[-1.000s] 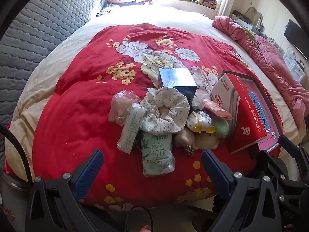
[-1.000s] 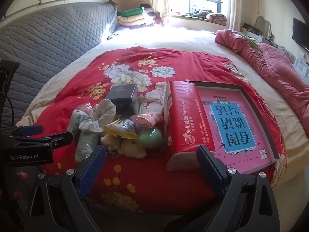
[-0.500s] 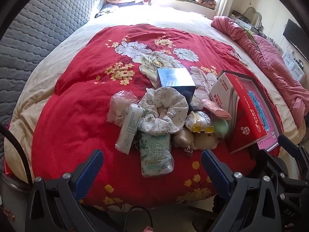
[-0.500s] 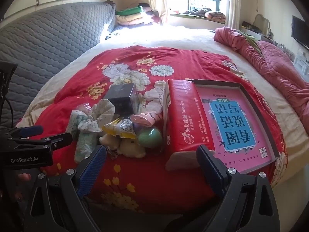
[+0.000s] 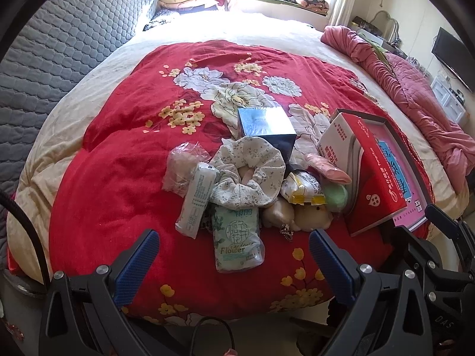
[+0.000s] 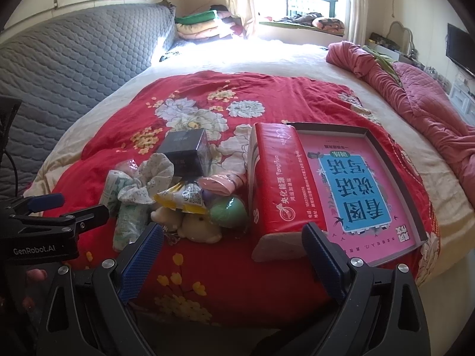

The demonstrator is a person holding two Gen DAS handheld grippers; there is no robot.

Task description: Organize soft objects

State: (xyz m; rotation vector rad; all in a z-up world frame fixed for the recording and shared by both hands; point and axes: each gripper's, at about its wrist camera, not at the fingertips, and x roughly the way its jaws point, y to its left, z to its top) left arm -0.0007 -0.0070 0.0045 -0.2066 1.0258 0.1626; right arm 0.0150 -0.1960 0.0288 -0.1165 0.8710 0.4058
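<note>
A heap of small items lies on the red flowered quilt (image 5: 112,178): a floral scrunchie (image 5: 249,175), a green "Flower" tissue pack (image 5: 237,240), a long white pack (image 5: 197,198), a clear bag (image 5: 181,166), a yellow snack packet (image 5: 301,190), a cream plush toy (image 5: 308,218), a green egg (image 5: 335,197) and a pink soft piece (image 5: 328,170). A red tissue pack (image 6: 279,184) leans on a shallow box lid (image 6: 389,160) with a pink and blue sheet. My left gripper (image 5: 234,262) hangs open just short of the tissue pack. My right gripper (image 6: 233,255) is open before the red pack.
A dark blue box (image 5: 265,127) stands behind the heap. A grey quilted headboard (image 5: 59,44) runs along the left. A bunched pink blanket (image 5: 415,89) lies at the right, folded bedding (image 6: 202,25) and a window at the far end. The left gripper's body (image 6: 44,231) shows in the right view.
Both views have drifted very slightly, the heap sitting a touch lower and nearer. Nothing on the bed has moved and both grippers stay open.
</note>
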